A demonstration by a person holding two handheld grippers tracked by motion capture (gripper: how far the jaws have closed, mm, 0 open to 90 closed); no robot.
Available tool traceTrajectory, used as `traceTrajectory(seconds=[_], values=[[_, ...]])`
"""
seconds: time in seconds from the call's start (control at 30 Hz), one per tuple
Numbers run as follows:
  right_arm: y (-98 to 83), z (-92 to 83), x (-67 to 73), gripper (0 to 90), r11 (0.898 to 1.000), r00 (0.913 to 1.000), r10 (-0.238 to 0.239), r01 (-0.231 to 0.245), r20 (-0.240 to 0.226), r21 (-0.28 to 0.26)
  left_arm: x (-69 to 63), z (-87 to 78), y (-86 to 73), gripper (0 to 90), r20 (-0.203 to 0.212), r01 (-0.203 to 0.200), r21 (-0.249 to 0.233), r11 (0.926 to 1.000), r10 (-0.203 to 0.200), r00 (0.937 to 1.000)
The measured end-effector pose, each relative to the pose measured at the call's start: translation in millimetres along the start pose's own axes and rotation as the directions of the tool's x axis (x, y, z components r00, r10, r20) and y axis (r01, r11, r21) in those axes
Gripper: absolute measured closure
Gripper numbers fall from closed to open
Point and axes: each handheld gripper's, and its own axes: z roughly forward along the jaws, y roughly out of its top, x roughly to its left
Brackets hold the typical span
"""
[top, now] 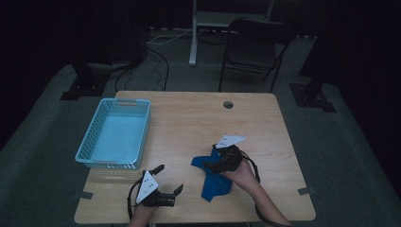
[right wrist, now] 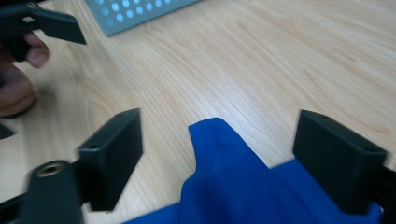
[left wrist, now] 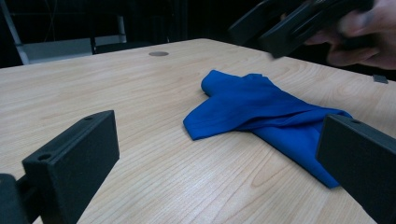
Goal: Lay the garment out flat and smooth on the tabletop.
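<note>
- Nearest the person, the left gripper (top: 166,179) rests at the front edge of the table (top: 189,118), its 2 jaws spread wide with nothing between them; in the left gripper view bare wood lies between the jaws and the cloth sits beyond them, off to the right
- Next out, the blue cloth (top: 213,182) lies crumpled on the table's right half, well apart from the left gripper; its long axis runs from the near edge away and slightly leftward, ending in a folded corner (left wrist: 205,84) at the far end
- The right gripper (top: 208,164) hangs directly over the cloth's far half, so the right hand is plainly the nearer one; its jaws stand wide, nearly as open as they go, and grip nothing
- In the right gripper view the cloth's pointed corner (right wrist: 210,128) sits between the 2 jaws but below them, with no pad touching fabric
- Judged from this, the coming move turns on a straight drop: the cloth is under the right gripper, not beside it
- Farthest, the light blue basket (top: 90,142) stands at the table's left, empty, nearer the left gripper than the right
</note>
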Motion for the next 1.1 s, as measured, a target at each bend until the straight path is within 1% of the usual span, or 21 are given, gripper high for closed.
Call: traceTrajectory(seconds=[0.07,0.17,0.2,0.23,0.3,0.37,0.43,0.47,0.53,0.57,0.63,0.67,0.7,0.73,0.77,0.9,0.93,1.03,1.1], values=[[2.1,13.5,-0.6,21.4,1.000,0.9997,-0.003,0.003,-0.023,0.022,0.1,0.0,0.0,0.0,0.002,0.000,0.000,1.0000,0.000,1.0000],[3.4,35.9,-0.5,24.7,0.997,0.9993,-0.013,0.016,-0.034,0.076,-0.1,-0.1,-0.1,0.0,0.003,0.001,-0.001,1.0000,-0.001,1.0000],[3.4,39.0,-0.3,26.9,0.996,0.9993,-0.013,0.016,-0.036,0.084,-0.1,-0.1,-0.1,0.0,0.004,0.001,-0.002,1.0000,-0.001,1.0000],[2.8,46.5,-0.1,27.4,0.994,0.9989,-0.018,0.022,-0.043,0.103,-0.2,-0.2,-0.1,0.0,0.004,0.000,-0.003,1.0000,0.000,1.0000],[1.2,58.1,0.6,28.8,0.991,0.9989,-0.021,0.027,-0.043,0.133,-0.2,-0.3,-0.2,0.0,0.005,-0.001,-0.003,1.0000,0.001,1.0000],[-1.5,67.2,0.9,30.4,0.986,0.9988,-0.026,0.032,-0.042,0.162,-0.1,-0.4,-0.2,0.0,0.006,-0.002,-0.003,1.0000,0.002,1.0000],[-4.5,74.3,2.1,32.0,0.983,0.9987,-0.022,0.030,-0.046,0.180,-0.1,-0.5,-0.2,0.0,0.007,-0.004,-0.004,1.0000,0.004,1.0000],[-6.0,77.1,2.5,33.6,0.982,0.9985,-0.027,0.036,-0.047,0.187,-0.2,-0.5,-0.2,0.0,0.007,-0.004,-0.004,1.0000,0.004,1.0000],[-7.7,80.2,3.7,34.0,0.979,0.9985,-0.034,0.042,-0.044,0.198,-0.2,-0.5,-0.2,0.0,0.007,-0.004,-0.004,1.0000,0.004,1.0000],[-8.3,81.5,4.7,34.7,0.977,0.9983,-0.044,0.051,-0.038,0.206,-0.2,-0.5,-0.2,0.0,0.007,-0.004,-0.004,1.0000,0.004,1.0000],[-8.0,82.8,8.0,36.7,0.974,0.9977,-0.067,0.068,-0.014,0.215,-0.3,-0.5,-0.2,0.0,0.007,-0.006,-0.003,1.0000,0.006,1.0000],[-8.2,83.4,9.7,38.8,0.975,0.9972,-0.075,0.074,-0.004,0.212,-0.2,-0.5,-0.2,0.0,0.007,-0.006,-0.003,1.0000,0.006,1.0000],[-8.4,83.1,10.7,44.5,0.974,0.9966,-0.082,0.081,-0.004,0.209,-0.2,-0.5,-0.2,0.0,0.007,-0.005,-0.003,1.0000,0.005,1.0000],[-8.5,82.5,11.4,48.3,0.976,0.9967,-0.082,0.080,-0.003,0.204,0.0,-0.5,-0.2,0.0,0.007,-0.006,-0.003,1.0000,0.006,1.0000],[-9.0,82.0,11.6,52.2,0.977,0.9969,-0.079,0.076,0.004,0.199,0.0,-0.5,-0.2,0.0,0.007,-0.005,-0.004,1.0000,0.005,1.0000],[-11.8,79.3,7.9,74.8,0.984,0.9979,-0.049,0.040,0.044,0.174,0.1,-0.4,-0.3,0.0,0.005,0.000,-0.005,1.0000,0.000,1.0000],[-12.3,78.8,7.2,78.5,0.985,0.9979,-0.039,0.029,0.053,0.172,0.3,-0.5,-0.2,0.0,0.005,0.001,-0.005,1.0000,-0.001,1.0000],[-12.9,78.1,4.6,81.4,0.986,0.9986,-0.014,0.005,0.051,0.167,0.3,-0.5,-0.2,0.0,0.005,0.003,-0.005,1.0000,-0.003,1.0000],[-13.5,76.9,3.6,81.8,0.987,0.9991,-0.001,-0.006,0.042,0.162,0.0,-0.5,-0.3,0.0,0.009,-0.008,-0.008,0.9999,0.008,0.9999]])
